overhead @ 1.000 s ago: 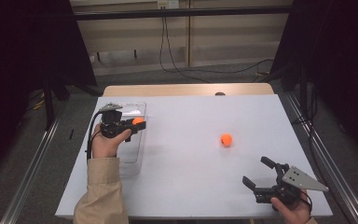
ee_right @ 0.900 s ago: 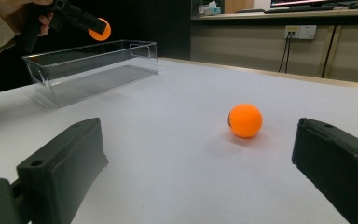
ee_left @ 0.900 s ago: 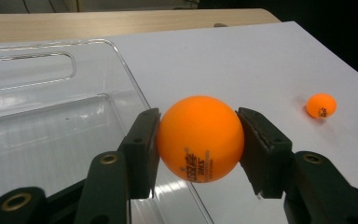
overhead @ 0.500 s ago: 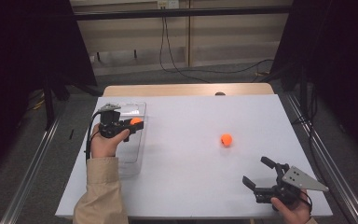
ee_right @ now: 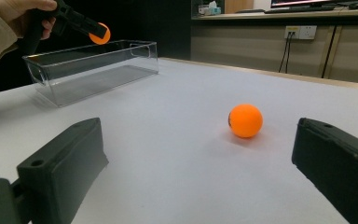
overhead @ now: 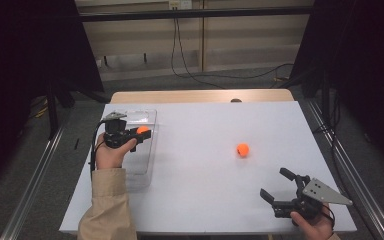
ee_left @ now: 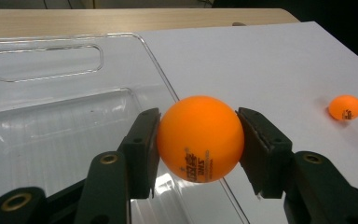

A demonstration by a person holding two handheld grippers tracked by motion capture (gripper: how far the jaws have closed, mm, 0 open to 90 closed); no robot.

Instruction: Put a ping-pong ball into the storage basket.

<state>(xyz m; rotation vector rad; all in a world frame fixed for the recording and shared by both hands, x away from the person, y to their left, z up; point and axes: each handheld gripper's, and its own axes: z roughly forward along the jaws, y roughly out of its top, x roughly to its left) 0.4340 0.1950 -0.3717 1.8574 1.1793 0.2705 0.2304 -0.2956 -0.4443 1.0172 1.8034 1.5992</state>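
Over the clear plastic bin (overhead: 147, 162) at about 9 o'clock on the white table (overhead: 205, 200), the left gripper (overhead: 141, 134) pinches an orange ball (ee_left: 199, 138) between both pads, squeezed at its widest part, likely so it drops straight in once let go. It hangs above the bin's right wall, not yet inside. A second orange ball (overhead: 242, 149) sits loose near table centre, toward 2 o'clock. At 5 o'clock the right gripper (overhead: 280, 186) rests low, jaws spread and empty, aimed at that ball, probably lined up for the next pick.
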